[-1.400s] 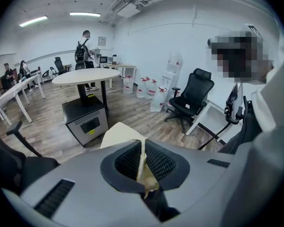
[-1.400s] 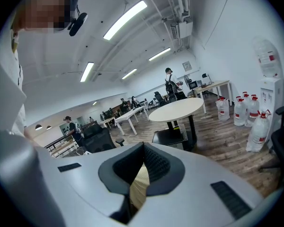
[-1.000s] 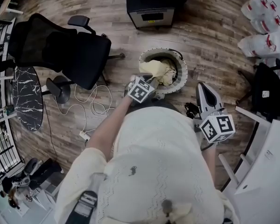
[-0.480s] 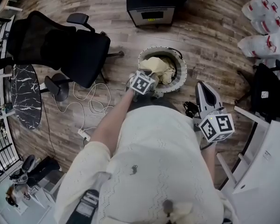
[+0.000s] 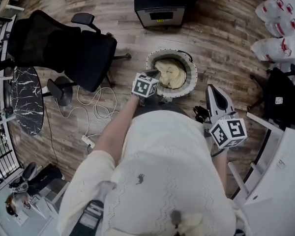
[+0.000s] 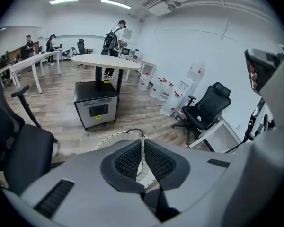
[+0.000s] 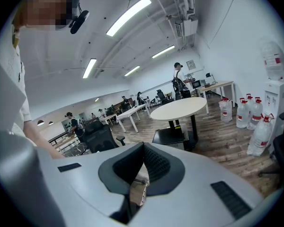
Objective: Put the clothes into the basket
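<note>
Reading left to right in the head view: a black chair (image 5: 64,48) and a loose cable (image 5: 96,111) sit on the wood floor, well apart from the work. Your left gripper (image 6: 142,156) points down at the near rim of the basket (image 5: 192,77). Its jaws stand together but for a thin slit, and nothing is pinched between them. Cream clothes (image 5: 171,74) lie heaped inside the basket, wholly within its rim. Your right gripper (image 7: 143,167) hangs to the right of the basket, apart from it, with its jaws together and empty. Water jugs (image 5: 278,14) stand at far right. As a judgement, the visible clothes are already in. No other garment shows on the floor, so the task looks done or nearly so, unless more lies out of view.
</note>
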A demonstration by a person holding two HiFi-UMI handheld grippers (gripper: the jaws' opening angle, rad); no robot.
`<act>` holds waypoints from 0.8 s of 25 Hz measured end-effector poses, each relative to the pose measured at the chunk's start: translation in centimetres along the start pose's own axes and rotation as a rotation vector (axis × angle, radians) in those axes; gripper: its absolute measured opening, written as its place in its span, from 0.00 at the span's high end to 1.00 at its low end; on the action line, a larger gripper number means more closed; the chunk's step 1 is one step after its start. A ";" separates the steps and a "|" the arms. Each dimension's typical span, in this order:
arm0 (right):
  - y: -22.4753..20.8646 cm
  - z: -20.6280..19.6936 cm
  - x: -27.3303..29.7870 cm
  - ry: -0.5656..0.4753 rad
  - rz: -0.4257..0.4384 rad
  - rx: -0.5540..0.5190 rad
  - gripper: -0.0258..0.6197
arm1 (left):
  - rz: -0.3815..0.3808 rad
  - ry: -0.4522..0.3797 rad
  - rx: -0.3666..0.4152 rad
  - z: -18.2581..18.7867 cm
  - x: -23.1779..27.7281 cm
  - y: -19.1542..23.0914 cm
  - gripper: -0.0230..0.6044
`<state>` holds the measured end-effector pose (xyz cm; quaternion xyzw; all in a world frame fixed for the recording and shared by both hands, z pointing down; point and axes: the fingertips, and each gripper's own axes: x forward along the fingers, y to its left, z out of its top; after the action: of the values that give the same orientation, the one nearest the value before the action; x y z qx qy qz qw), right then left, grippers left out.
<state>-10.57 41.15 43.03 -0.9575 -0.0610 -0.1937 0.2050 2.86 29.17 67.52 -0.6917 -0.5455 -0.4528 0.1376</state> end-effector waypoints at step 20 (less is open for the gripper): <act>2.5 -0.2 0.5 -0.009 0.023 -0.024 0.95 | -0.070 -0.140 0.056 1.3 -6.2 -1.8 0.93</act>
<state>-9.67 38.85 42.45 -0.9613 -0.0489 -0.1877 0.1955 1.87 26.81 61.42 -0.6979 -0.5903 -0.3924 0.1026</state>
